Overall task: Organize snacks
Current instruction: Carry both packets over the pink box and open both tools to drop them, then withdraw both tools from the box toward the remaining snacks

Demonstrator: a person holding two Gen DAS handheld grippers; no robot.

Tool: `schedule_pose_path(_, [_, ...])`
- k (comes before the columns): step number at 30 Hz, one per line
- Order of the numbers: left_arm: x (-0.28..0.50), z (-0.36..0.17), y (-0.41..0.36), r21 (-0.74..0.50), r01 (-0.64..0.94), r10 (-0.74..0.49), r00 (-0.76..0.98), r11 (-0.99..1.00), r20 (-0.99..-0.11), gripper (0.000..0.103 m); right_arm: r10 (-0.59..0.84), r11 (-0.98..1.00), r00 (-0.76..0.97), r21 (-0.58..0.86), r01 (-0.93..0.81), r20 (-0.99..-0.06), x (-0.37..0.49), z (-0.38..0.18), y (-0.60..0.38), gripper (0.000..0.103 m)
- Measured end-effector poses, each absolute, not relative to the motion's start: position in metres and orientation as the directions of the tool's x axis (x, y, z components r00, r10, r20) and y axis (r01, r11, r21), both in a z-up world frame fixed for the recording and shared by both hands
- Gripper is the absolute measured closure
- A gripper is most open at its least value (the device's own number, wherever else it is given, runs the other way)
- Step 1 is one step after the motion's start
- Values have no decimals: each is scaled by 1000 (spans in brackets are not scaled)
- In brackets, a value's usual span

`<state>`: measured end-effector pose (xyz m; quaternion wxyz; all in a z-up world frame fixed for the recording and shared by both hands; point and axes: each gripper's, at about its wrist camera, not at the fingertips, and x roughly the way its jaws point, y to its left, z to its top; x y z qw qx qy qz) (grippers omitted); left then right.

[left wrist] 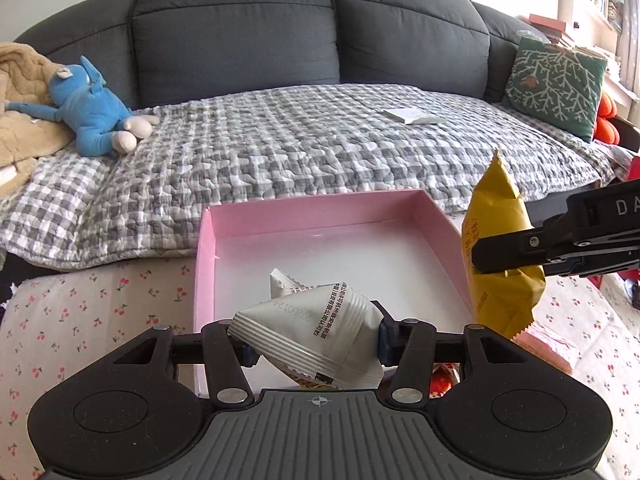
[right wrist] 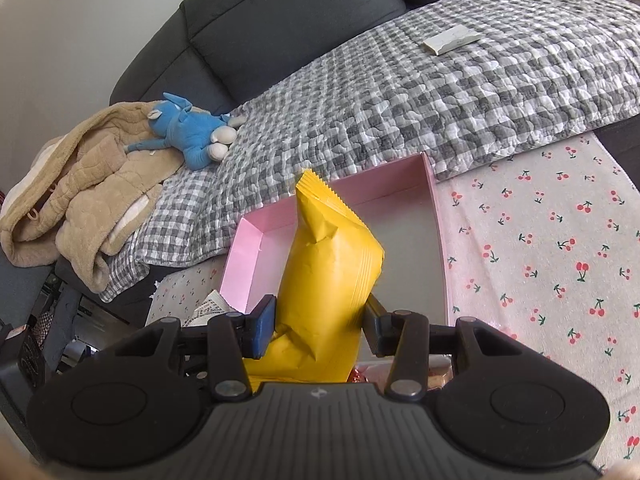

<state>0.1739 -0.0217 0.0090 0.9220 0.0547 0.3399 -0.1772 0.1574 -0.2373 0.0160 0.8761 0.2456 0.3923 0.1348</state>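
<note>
Right wrist: yellow snack packet [right wrist: 328, 276] between hand-held gripper [right wrist: 316, 322] pads.

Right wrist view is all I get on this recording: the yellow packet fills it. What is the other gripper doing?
Observer: The left gripper is shut on a white packet, held above the near edge of the pink box.
Operator: Anything already in the box?
Observer: Its floor shows bare; I see nothing lying in it.
Operator: Where does my yellow packet sit relative to the box?
Observer: In the left wrist view it hangs at the box's right side, pinched by the right gripper.
</note>
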Motion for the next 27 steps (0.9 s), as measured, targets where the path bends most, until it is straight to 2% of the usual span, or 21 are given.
schedule_pose_path(12, [212,-32,-27,15,320,-235,725,947,-647,52,355,896,662,443,-39,-660,181,-1,-235,61])
schedule_pose_path(15, [213,-36,-25,7,318,-238,723,948,-648,50,347,904,664,424,-49,-662,182,0,-234,57])
schedule_pose_path(17, [212,-36,-25,0,327,-250,722,945,-645,48,348,902,674,429,-51,-651,181,2,-235,49])
schedule_pose_path(18, [212,-34,-25,3,325,-248,725,946,-643,37,350,899,680,435,-51,-644,180,4,-236,37])
schedule_pose_path(19, [210,-33,-25,5,328,-249,727,945,-640,30,347,898,688,437,-49,-637,179,6,-237,29])
schedule_pose_path(20, [208,-31,-25,8,335,-254,730,942,-635,20,345,899,695,435,-51,-631,178,8,-237,27])
schedule_pose_path(24, [201,-22,-26,16,354,-264,727,935,-634,13,329,910,705,410,-60,-628,171,17,-235,19])
schedule_pose_path(27, [193,-17,-23,9,351,-265,722,936,-639,12,316,919,709,388,-65,-631,162,21,-234,14])
